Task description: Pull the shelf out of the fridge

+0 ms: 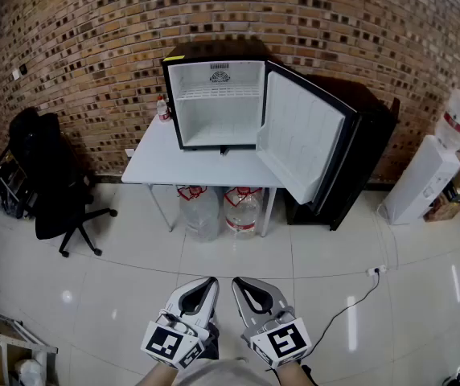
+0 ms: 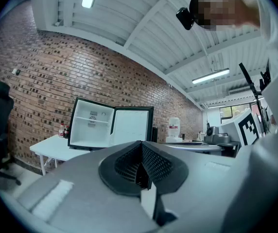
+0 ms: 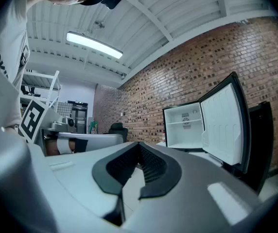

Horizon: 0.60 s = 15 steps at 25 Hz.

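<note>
A small black fridge (image 1: 214, 103) stands on a white table (image 1: 154, 167) against the brick wall, its door (image 1: 302, 139) swung open to the right. A white wire shelf (image 1: 218, 92) sits across the upper part of its white interior. The fridge (image 2: 93, 123) also shows in the left gripper view, and the fridge (image 3: 185, 125) in the right gripper view, both far off. My left gripper (image 1: 208, 282) and right gripper (image 1: 239, 283) are held side by side low in the head view, well short of the table. Both are shut with nothing between the jaws.
Two large water bottles (image 1: 222, 211) stand under the table. A black office chair (image 1: 53, 187) is at the left, a black cabinet (image 1: 359, 151) behind the fridge door, a white water dispenser (image 1: 431, 167) at the right. A cable (image 1: 351, 308) lies on the tiled floor.
</note>
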Tool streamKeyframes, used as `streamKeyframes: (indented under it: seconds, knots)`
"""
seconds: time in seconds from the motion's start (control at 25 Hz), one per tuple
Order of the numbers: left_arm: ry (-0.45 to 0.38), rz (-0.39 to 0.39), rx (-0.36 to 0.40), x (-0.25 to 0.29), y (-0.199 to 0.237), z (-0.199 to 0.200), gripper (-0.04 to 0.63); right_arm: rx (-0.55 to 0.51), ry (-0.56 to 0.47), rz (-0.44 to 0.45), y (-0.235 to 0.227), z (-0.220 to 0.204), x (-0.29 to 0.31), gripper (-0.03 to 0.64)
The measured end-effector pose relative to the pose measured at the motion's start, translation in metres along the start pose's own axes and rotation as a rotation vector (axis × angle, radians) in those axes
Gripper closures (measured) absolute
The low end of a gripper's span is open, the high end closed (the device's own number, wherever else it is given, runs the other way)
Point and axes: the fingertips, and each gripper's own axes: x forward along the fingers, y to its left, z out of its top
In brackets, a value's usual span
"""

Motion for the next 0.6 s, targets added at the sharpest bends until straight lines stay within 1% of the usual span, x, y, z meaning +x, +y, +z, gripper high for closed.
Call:
streamKeyframes:
  seconds: [0.12,0.24,0.4,0.6]
  knots:
    - [-0.003,0.010,-0.015,0.016,0.021,-0.005,0.592,-0.026,0.017,0.024,-0.007,-0.002,0.023,0.612]
    - [-0.010,0.009,-0.031,0.036,0.042,-0.006,0.592,-0.041,0.021,0.027,-0.020,-0.003,0.047,0.612]
    - [-0.025,-0.015,-0.032,0.067,0.075,0.006,0.592,-0.048,0.018,0.006,-0.042,0.004,0.087,0.612]
    - [-0.022,-0.035,-0.053,0.109,0.137,0.018,0.592,-0.066,-0.012,-0.042,-0.071,0.022,0.153,0.612]
